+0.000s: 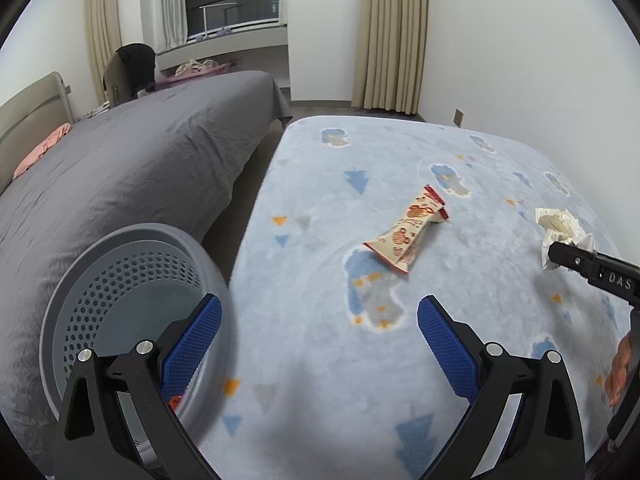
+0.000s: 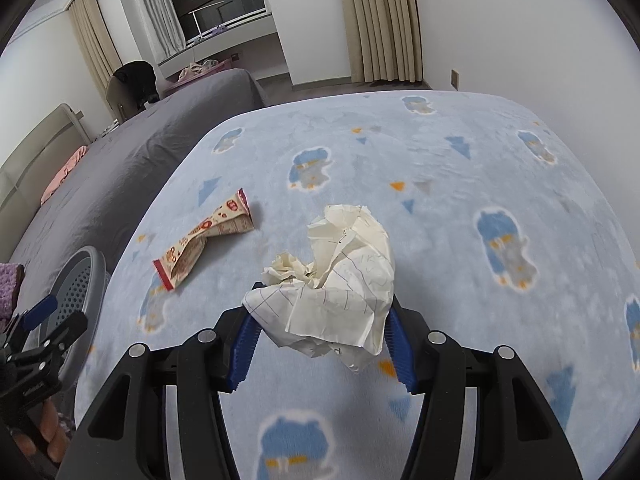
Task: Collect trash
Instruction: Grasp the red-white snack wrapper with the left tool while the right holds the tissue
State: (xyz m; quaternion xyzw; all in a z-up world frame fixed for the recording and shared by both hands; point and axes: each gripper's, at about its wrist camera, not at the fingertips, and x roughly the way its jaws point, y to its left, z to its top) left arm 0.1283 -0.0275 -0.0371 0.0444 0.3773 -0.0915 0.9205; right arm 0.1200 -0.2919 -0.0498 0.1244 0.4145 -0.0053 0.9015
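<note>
A crumpled ball of lined paper (image 2: 336,280) sits between the blue pads of my right gripper (image 2: 320,340), which is shut on it just above the light blue blanket (image 2: 460,208). In the left wrist view the same paper (image 1: 562,232) shows at the right with the right gripper's black finger (image 1: 592,268) on it. A cream and red snack wrapper (image 1: 412,232) lies flat on the blanket, ahead of my left gripper (image 1: 320,332), which is open and empty; it also shows in the right wrist view (image 2: 208,236). A grey perforated waste basket (image 1: 132,300) is tilted beside the left finger.
A bed with a dark grey cover (image 1: 132,160) runs along the left, with a narrow floor gap (image 1: 256,168) between it and the blanket. White walls and beige curtains (image 1: 388,36) are behind. A pink cloth (image 1: 44,148) lies near the headboard.
</note>
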